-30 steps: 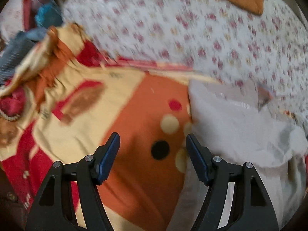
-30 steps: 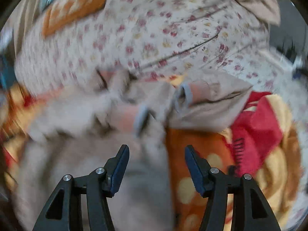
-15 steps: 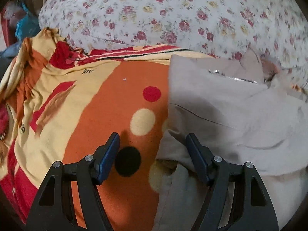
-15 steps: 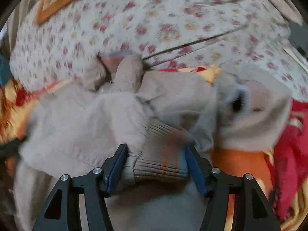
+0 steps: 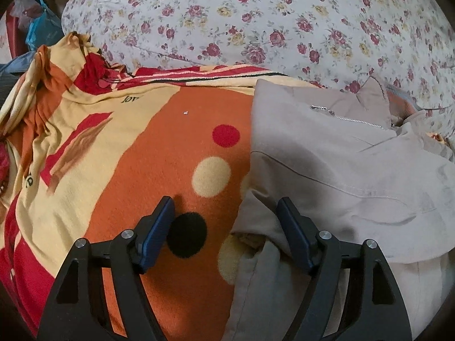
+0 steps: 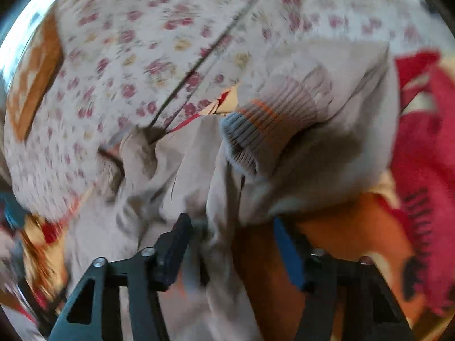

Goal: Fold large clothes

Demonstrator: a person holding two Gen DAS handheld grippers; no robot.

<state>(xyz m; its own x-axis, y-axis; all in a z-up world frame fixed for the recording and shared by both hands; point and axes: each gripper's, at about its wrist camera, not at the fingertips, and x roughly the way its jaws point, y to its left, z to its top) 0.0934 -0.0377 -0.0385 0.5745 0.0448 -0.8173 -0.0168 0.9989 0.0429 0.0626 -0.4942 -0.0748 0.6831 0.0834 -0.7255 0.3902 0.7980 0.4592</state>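
You have one beige jacket point(image 5: 341, 153), with one zip point(image 5: 347, 118) and one ribbed cuff point(image 6: 267, 122) showing. Under it lies one orange blanket point(image 5: 159, 147), and behind that one floral sheet point(image 5: 256, 20). You hold two tongs, left point(image 5: 224, 218) and right point(image 6: 233, 236).

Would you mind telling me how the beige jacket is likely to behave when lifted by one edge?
The beige jacket will probably be floppy: it lies in soft folds. It will likely drape and trail, since its ribbed cuff and sleeve already sag loosely. Its zipper adds little stiffness.
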